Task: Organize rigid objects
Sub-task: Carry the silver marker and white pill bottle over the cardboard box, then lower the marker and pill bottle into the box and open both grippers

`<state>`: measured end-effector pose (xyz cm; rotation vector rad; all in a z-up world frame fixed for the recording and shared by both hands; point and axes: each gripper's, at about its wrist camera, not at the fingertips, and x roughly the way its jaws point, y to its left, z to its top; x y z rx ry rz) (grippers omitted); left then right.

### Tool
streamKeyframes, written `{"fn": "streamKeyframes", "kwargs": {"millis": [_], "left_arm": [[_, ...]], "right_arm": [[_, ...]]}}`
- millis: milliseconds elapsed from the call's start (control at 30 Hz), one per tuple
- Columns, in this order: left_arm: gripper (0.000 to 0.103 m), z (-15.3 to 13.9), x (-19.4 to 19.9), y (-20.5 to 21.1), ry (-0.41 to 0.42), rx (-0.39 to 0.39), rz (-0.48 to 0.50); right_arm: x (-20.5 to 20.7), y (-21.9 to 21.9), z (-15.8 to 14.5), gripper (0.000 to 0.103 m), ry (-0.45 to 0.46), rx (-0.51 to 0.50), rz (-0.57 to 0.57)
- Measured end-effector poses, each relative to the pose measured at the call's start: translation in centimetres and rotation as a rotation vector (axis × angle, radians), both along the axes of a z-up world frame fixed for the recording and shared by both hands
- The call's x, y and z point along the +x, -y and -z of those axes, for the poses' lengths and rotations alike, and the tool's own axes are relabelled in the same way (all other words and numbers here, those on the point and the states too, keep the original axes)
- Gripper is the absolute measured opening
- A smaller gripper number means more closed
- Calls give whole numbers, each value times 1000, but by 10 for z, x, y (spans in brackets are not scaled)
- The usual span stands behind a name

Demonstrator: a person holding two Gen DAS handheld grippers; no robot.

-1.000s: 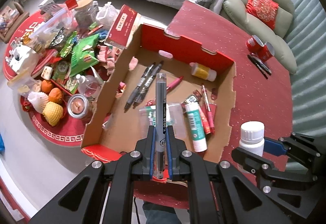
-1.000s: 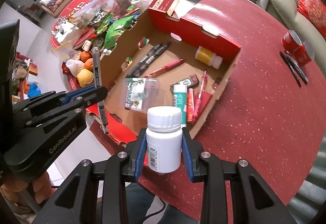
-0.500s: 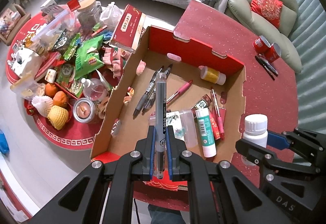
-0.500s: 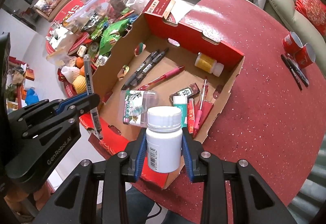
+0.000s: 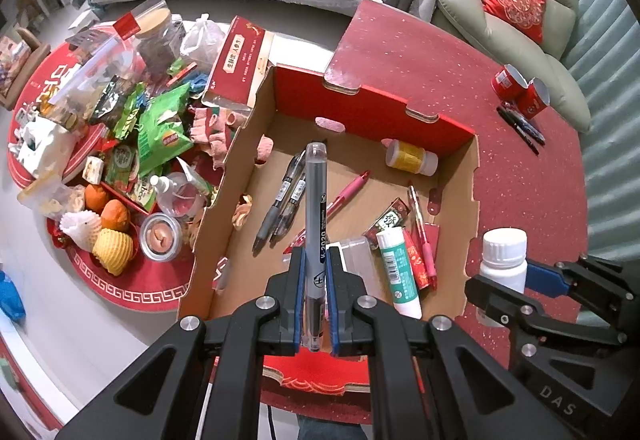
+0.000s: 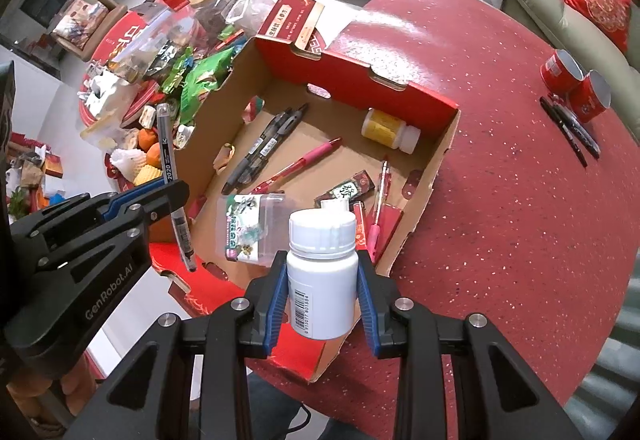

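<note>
Beyond both sets of fingers, the box [image 5: 472, 176] holds pens [image 5: 280, 200], a yellow bottle [image 5: 408, 156] and a glue stick [image 5: 400, 272]. The left gripper [image 5: 314, 264] clamps a pen [image 5: 316, 200] marked "2020". The right gripper [image 6: 322, 268] clamps a white bottle [image 6: 322, 272]; only its view shows the barcode [image 6: 301, 308] and "GenRobot.AI".
</note>
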<state>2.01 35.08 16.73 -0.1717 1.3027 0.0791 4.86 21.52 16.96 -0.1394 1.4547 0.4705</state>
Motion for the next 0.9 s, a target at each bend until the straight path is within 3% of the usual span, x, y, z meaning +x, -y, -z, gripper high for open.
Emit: {"fn": "streamKeyframes", "kwargs": {"millis": [900], "left_arm": [[10,18,32,-2,-38,46,-1]], "right_arm": [[24,-13,10,34,20,-48,-16]]}}
